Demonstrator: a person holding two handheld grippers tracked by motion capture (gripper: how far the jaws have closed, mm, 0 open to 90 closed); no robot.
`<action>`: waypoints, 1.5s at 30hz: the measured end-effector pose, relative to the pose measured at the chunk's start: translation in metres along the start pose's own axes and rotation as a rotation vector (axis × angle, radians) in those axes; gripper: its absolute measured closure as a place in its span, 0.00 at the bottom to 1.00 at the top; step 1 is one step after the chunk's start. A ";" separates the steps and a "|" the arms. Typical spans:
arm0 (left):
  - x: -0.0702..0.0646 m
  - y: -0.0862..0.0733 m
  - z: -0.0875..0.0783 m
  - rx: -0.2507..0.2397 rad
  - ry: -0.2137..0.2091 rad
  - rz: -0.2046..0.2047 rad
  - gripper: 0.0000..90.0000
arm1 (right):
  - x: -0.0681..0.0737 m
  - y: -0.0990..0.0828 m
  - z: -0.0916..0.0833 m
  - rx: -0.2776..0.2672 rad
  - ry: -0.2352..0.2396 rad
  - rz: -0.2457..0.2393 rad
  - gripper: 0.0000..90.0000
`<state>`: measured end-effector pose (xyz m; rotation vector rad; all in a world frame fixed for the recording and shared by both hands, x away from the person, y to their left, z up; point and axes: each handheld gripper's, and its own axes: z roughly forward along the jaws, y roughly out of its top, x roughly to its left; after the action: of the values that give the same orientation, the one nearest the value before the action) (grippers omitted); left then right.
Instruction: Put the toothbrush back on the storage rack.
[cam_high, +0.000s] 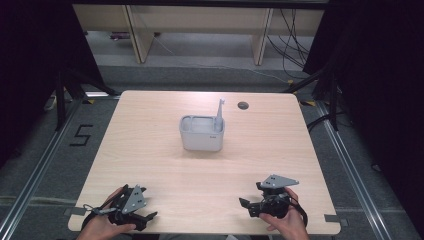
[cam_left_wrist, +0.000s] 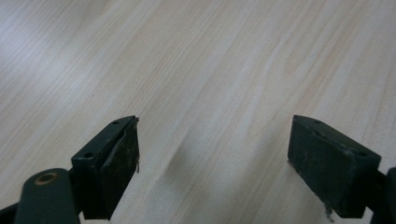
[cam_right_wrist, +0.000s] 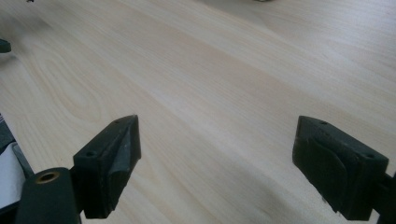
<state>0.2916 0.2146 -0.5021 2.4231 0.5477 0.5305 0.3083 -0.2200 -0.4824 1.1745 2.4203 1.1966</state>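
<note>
Both grippers, left gripper (cam_high: 148, 218) and right gripper (cam_high: 246, 206), are idling at lower frame with jaws spread and empty, because the grey plastic compartment caddy (cam_high: 202, 133) (thin grey stick upright inside) is sitting well apart at centre.

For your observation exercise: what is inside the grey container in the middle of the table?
A grey upright piece stands in the right end of the grey container, rising above its rim. The left compartment looks empty, but the walls hide the bottom, so its lower part cannot be seen.
</note>
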 end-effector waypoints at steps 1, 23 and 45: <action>0.000 0.000 0.000 0.000 0.000 0.000 0.18 | 0.001 -0.001 -0.002 0.005 -0.021 -0.006 0.18; 0.000 0.000 0.000 0.001 0.001 0.001 0.18 | 0.009 -0.014 -0.006 0.042 -0.030 0.022 0.18; 0.000 0.000 0.000 0.001 0.002 0.002 0.18 | 0.008 -0.014 -0.003 0.040 -0.016 -0.043 0.18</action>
<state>0.2916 0.2146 -0.5019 2.4243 0.5467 0.5332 0.2933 -0.2213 -0.4894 1.1319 2.4559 1.1272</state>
